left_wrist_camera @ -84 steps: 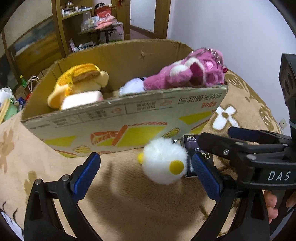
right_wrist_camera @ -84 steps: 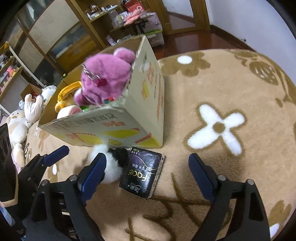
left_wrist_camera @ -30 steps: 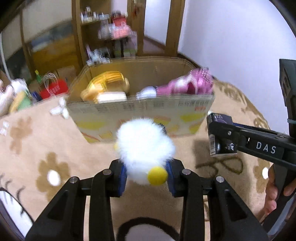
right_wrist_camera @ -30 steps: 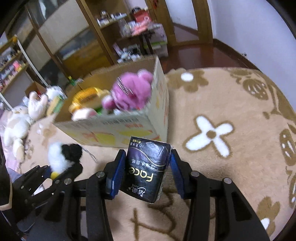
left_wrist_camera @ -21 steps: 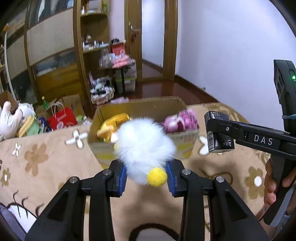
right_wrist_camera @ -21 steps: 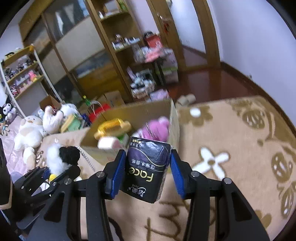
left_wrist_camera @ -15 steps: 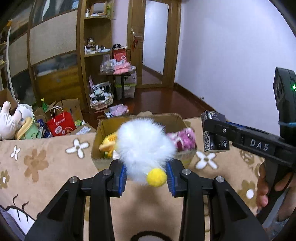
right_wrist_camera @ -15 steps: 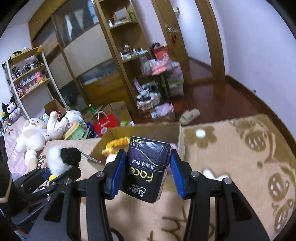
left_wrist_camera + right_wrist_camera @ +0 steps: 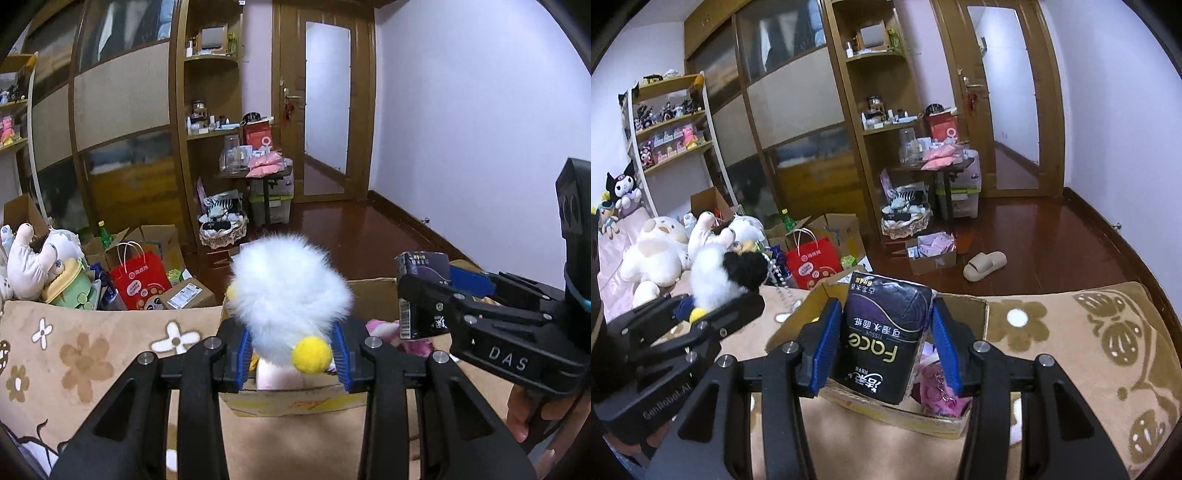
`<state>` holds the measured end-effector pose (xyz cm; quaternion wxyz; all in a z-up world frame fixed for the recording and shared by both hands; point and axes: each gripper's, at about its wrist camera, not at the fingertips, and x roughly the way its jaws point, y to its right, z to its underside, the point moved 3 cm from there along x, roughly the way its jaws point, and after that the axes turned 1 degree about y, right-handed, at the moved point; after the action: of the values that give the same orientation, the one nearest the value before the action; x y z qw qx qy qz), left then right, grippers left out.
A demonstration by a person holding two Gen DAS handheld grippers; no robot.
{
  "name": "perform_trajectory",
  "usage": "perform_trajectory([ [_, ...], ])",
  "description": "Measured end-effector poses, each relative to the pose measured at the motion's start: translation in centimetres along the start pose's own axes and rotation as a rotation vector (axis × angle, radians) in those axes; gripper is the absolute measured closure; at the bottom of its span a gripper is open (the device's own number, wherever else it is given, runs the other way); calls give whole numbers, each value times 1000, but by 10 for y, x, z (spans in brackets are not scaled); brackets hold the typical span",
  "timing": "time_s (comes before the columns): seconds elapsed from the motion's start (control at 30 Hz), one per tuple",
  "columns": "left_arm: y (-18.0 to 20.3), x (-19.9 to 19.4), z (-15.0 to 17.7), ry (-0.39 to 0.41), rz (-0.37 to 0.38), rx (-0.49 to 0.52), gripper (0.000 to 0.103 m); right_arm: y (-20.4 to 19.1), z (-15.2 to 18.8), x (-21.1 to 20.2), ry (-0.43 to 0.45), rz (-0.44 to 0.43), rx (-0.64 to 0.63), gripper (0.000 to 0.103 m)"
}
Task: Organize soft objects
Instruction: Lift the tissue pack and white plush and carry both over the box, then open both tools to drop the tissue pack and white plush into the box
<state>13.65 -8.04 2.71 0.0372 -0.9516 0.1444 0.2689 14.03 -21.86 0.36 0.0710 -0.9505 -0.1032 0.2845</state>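
My left gripper [image 9: 291, 354] is shut on a fluffy white plush toy [image 9: 288, 291] with a yellow pompom and holds it high above the cardboard box [image 9: 373, 295]. The toy also shows in the right wrist view [image 9: 713, 280], with a black part. My right gripper [image 9: 884, 347] is shut on a black tissue pack [image 9: 886, 332] and holds it above the box [image 9: 964, 306]. The pack also shows in the left wrist view [image 9: 424, 295]. A pink plush [image 9: 934, 391] lies inside the box.
The box stands on a beige flowered blanket [image 9: 1089, 350]. Beyond the blanket's far edge are a red bag [image 9: 138, 277], cardboard boxes, a slipper [image 9: 984, 264] and shelves. Plush toys [image 9: 653, 251] lie at the left.
Both grippers closed on their objects on the blanket and lifted them well above the box. The view has tilted up towards the room.
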Motion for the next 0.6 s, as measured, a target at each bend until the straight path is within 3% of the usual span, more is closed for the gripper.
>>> perform_trajectory([
  [0.6, -15, 77, 35, -163, 21, -27, 66, 23, 24, 52, -48, 18, 50, 51],
])
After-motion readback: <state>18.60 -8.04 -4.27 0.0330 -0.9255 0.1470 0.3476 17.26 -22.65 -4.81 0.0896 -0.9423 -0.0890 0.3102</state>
